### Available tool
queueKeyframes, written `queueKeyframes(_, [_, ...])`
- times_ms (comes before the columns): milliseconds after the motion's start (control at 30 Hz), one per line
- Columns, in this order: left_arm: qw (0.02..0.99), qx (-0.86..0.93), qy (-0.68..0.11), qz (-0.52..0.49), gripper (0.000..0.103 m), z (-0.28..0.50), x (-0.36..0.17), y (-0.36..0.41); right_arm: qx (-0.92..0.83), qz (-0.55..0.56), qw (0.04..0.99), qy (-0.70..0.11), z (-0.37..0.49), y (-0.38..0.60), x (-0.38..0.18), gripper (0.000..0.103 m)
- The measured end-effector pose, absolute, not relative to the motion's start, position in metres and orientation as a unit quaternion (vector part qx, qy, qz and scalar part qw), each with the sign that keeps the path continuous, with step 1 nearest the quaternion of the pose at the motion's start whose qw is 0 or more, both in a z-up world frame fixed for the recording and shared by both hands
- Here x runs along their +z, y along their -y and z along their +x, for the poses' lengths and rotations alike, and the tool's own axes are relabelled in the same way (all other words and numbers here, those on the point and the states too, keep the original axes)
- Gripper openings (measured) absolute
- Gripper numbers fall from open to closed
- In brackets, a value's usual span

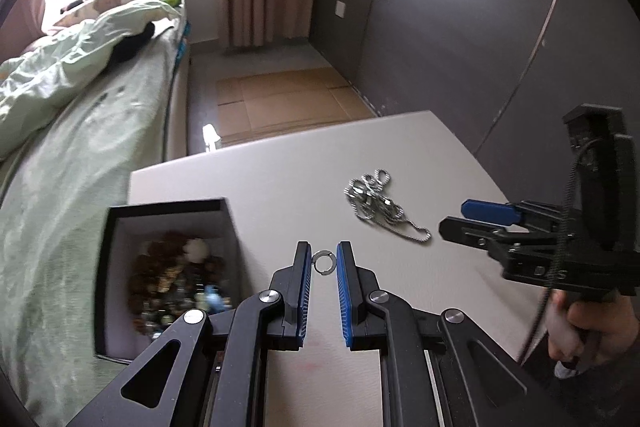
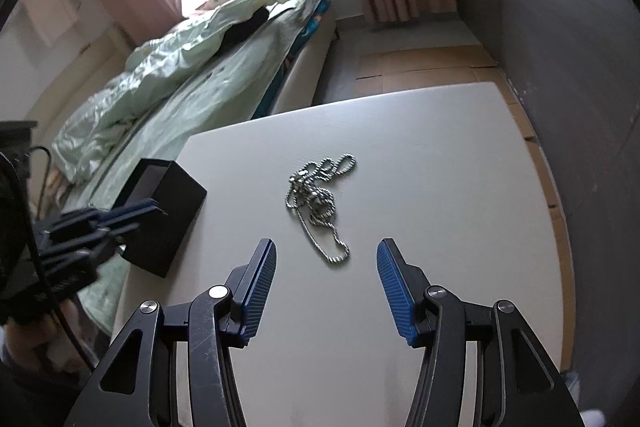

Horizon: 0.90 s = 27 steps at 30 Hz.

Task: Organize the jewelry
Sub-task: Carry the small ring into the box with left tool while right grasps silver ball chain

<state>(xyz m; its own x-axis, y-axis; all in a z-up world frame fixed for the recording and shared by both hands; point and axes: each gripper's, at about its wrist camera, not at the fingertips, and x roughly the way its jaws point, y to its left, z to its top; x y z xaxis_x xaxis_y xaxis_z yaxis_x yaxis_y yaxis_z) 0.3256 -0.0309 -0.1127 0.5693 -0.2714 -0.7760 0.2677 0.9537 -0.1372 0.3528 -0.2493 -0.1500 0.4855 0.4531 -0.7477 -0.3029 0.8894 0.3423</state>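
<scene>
My left gripper [image 1: 324, 261] is shut on a small silver ring [image 1: 323, 262], held between its blue pads above the white table [image 1: 280, 171], just right of the black jewelry box [image 1: 168, 205]. The box is open and holds beaded bracelets [image 1: 172, 279]. A tangled silver chain necklace [image 1: 380, 203] lies on the table to the right; it also shows in the right wrist view [image 2: 318, 203]. My right gripper [image 2: 326, 259] is open and empty, its jaws wide apart on either side of the chain's near end. The box shows at the left there [image 2: 168, 211].
A bed with a green quilt [image 1: 60, 99] runs along the table's left side. Flattened cardboard [image 1: 280, 103] lies on the floor beyond the table. A dark grey wardrobe wall [image 1: 460, 27] stands at the right.
</scene>
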Motion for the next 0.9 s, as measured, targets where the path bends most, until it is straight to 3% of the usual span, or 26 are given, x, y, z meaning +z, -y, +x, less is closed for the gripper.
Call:
queueKeyframes(700, [0.891, -0.089, -0.439, -0.069, 0.013, 0.335, -0.104, -0.061, 0.223, -0.057, 0.828, -0.511, 0.417, 0.177, -0.175, 0.054])
queueKeyframes(767, [0.888, -0.093, -0.443, -0.084, 0.014, 0.337, -0.104, -0.065, 0.212, -0.095, 0.827, -0.512, 0.417, 0.17, -0.174, 0.04])
queueKeyframes(800, [0.886, -0.091, -0.447, -0.087, 0.014, 0.338, -0.105, -0.066, 0.211, -0.105, 0.826, -0.513, 0.416, 0.168, -0.174, 0.025])
queueKeyframes(833, [0.884, -0.089, -0.45, -0.088, 0.014, 0.339, -0.105, -0.067, 0.221, -0.1, 0.819, -0.52, 0.416, 0.168, -0.172, 0.018])
queueKeyframes(900, [0.883, -0.087, -0.452, -0.093, 0.017, 0.34, -0.105, -0.07, 0.227, -0.098, 0.812, -0.529, 0.416, 0.169, -0.17, 0.018])
